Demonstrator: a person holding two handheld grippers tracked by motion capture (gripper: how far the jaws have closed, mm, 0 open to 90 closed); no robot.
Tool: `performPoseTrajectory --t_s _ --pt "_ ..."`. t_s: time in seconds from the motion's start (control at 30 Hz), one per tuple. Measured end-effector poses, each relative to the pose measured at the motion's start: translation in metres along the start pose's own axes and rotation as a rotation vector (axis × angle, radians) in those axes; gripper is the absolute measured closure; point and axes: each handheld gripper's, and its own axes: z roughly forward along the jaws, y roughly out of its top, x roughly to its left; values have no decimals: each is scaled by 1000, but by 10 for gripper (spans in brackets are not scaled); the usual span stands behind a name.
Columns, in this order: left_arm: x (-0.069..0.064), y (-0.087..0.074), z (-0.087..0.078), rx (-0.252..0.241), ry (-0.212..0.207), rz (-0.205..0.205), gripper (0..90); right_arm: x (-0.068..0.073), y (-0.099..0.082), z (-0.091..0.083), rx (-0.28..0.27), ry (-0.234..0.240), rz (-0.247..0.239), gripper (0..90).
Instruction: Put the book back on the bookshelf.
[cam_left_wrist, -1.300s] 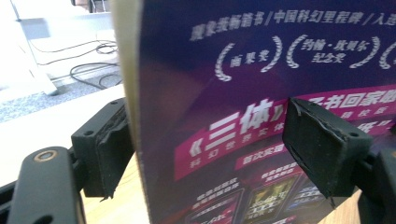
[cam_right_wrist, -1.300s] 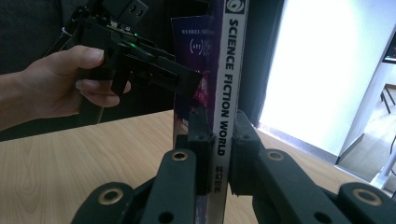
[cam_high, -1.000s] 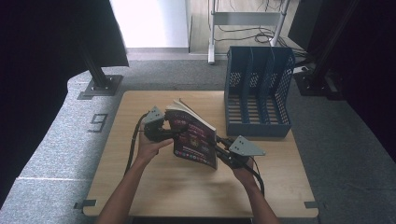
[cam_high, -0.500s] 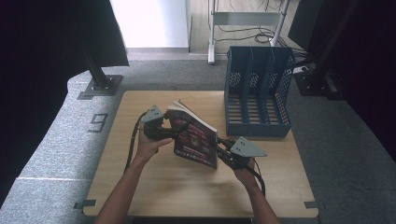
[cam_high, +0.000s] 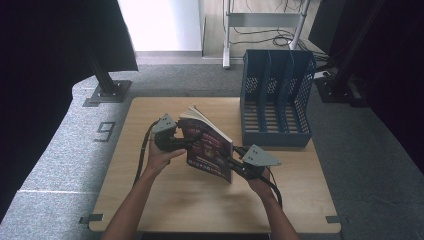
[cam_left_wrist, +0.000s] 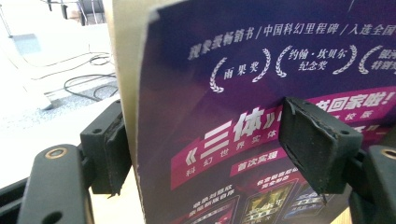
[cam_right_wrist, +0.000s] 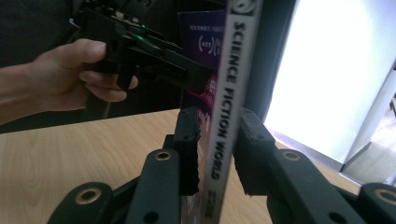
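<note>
Right gripper (cam_right_wrist: 212, 154) fingers just eased apart astride upright magazine (cam_high: 210, 150), left gripper (cam_left_wrist: 205, 144) clamping it.

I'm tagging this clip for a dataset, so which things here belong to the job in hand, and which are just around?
In the job:
- book, standing upright on the table
- left gripper, clamped on the book's cover
- right gripper, jaws at the spine, just been opening
- blue file rack, probably where the book goes

Just around:
- metal stand
- cables on the floor
</note>
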Motion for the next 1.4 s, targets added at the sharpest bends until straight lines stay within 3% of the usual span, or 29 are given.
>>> performPoseTrajectory --t_s 0.5,0.67,1.0,1.17,1.27,1.4 --pt "-1 0 -1 -1 4 -5 230 -6 10 21 40 -7 15 711" --pt "-2 0 -1 1 9 -5 230 -8 12 25 59 -18 40 784" --pt "-5 -8 -8 23 62 -6 223 -9 12 23 70 -35 89 814" --pt "-6 -17 -15 26 77 -33 223 -10 12 23 73 -33 103 815" --pt "-7 -29 -21 21 113 -67 230 -11 13 23 80 -23 105 814" --pt "-8 -40 -26 30 131 -85 229 -11 13 23 85 -22 101 815"
